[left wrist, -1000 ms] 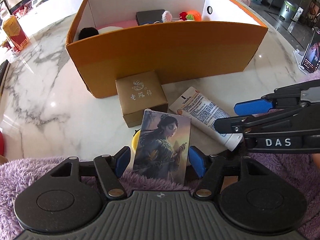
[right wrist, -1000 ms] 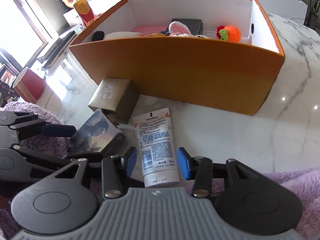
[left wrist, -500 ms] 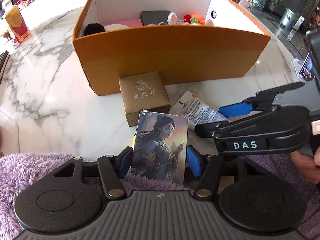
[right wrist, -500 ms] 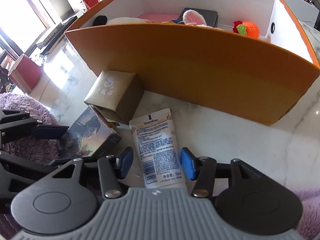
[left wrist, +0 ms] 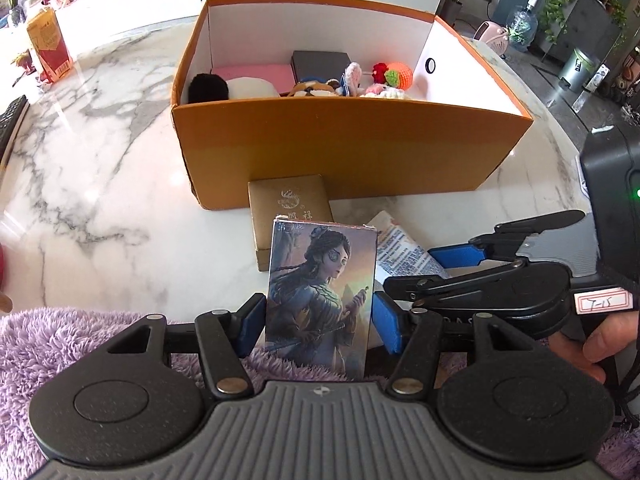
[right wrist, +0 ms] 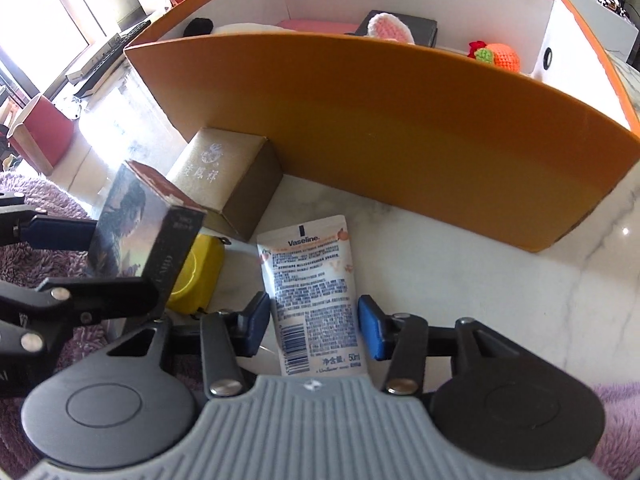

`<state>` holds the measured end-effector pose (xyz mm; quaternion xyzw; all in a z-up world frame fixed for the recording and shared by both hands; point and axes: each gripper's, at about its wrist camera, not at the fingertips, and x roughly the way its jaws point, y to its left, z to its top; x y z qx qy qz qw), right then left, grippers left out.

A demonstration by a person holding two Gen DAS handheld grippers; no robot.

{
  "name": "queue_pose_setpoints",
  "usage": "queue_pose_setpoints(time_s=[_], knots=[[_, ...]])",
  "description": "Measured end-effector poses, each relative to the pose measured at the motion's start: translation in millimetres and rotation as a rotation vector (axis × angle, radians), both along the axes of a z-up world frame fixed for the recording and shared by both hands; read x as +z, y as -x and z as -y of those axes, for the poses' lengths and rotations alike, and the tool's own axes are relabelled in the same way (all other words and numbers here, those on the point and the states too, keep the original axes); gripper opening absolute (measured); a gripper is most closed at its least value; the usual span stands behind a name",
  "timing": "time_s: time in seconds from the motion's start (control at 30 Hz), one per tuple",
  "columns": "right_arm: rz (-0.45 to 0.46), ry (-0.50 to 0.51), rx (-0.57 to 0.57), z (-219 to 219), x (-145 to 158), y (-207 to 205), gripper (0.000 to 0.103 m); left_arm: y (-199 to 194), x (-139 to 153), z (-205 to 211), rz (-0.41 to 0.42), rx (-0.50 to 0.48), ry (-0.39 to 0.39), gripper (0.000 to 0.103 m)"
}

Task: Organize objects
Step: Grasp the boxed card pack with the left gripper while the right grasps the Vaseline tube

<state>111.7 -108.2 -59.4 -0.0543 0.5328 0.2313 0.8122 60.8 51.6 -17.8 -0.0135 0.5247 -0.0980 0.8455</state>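
A card box [left wrist: 320, 300] stands tilted off the marble worktop [left wrist: 100, 160], clenched between the pads of the left claw [left wrist: 318, 322], whose jaws have just been closing on it. The right claw [right wrist: 314, 330] straddles a cream tube [right wrist: 312, 292] lying flat, its jaws just closing, with a gap seemingly left at the right pad. Both items belong in the orange bin [left wrist: 340, 140]. Best practice: firm the tube grip first, then lift each clear of the near wall before lowering.
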Motion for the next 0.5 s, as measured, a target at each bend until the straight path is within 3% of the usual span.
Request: queue_pose_setpoints(time_s=[0.43, 0.47, 0.5], knots=[[0.064, -0.071, -0.047, 31, 46, 18, 0.044, 6, 24, 9, 0.046, -0.017, 0.058, 0.067], [0.071, -0.07, -0.054, 32, 50, 19, 0.026, 6, 26, 10, 0.049, -0.019, 0.068, 0.067], [0.072, -0.076, -0.061, 34, 52, 19, 0.02, 6, 28, 11, 0.052, -0.022, 0.075, 0.067]])
